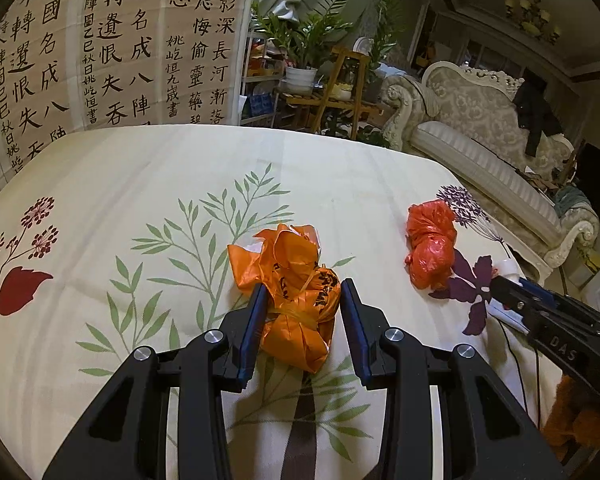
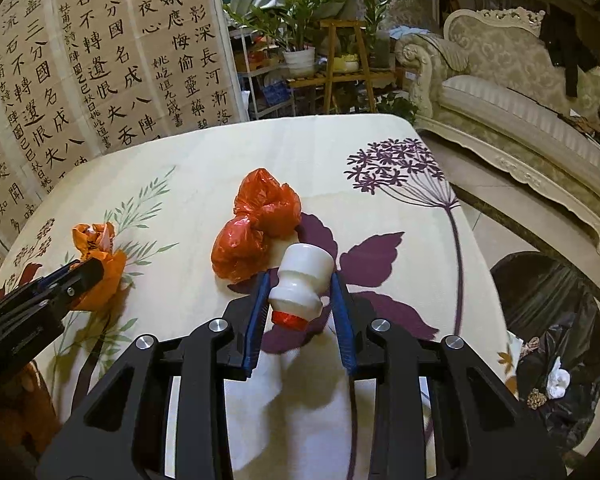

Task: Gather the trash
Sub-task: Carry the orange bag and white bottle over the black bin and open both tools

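Orange plastic bag: a knotted, crumpled bundle with black print, lying on the floral tablecloth that covers the tabletop. The left gripper has its blue-padded fingers spread on either side of the bag. The pads sit just beside the plastic, and whether they press it cannot be told.

Red plastic bag: also knotted, lying on the tablecloth to the right of the orange one, well apart from it, beside a purple flower print.

White plastic bottle: small, waisted, with a red foil cap end pointing toward the camera. It sits tilted between the fingers of the right gripper, both pads against its sides, so the fingers grasp it. Its far end is near the red bag.

Black trash bag: stands open on the floor to the right of the tabletop, with some white and brown scraps inside.
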Demonstrator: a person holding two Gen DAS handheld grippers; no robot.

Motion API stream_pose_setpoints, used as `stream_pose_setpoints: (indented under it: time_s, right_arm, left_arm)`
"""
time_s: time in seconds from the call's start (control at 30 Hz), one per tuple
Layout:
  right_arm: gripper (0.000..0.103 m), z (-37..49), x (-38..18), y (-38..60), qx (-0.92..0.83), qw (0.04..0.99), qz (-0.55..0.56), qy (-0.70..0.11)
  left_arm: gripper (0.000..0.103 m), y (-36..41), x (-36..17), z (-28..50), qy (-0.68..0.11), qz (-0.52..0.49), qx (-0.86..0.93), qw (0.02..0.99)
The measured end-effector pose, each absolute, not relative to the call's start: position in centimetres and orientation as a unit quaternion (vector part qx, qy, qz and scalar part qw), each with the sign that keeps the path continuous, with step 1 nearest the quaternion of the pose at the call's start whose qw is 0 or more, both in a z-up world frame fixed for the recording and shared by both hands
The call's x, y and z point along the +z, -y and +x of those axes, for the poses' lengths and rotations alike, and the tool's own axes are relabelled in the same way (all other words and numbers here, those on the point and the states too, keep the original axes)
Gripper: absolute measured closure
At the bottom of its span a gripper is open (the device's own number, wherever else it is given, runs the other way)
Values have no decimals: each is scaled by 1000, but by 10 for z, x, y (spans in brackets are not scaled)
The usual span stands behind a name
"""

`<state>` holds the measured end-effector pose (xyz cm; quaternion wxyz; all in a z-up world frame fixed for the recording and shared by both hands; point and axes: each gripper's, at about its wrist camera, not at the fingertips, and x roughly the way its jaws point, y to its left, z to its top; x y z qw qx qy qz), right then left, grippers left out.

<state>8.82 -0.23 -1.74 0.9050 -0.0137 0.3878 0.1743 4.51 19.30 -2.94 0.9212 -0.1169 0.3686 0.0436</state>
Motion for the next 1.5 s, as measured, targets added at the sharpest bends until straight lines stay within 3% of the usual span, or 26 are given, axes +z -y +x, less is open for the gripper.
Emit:
stream_pose_setpoints:
  time_s: [0.43, 1.5]
  right_arm:
    - [73, 55, -11, 46, 152, 915, -10, -373]
    - [73, 33, -16, 214, 22, 936, 67, -344]
  left_arm:
    - [65, -157, -23, 26, -366, -110, 11, 924]
    - [65, 35, -11, 40, -351, -17, -132, 927]
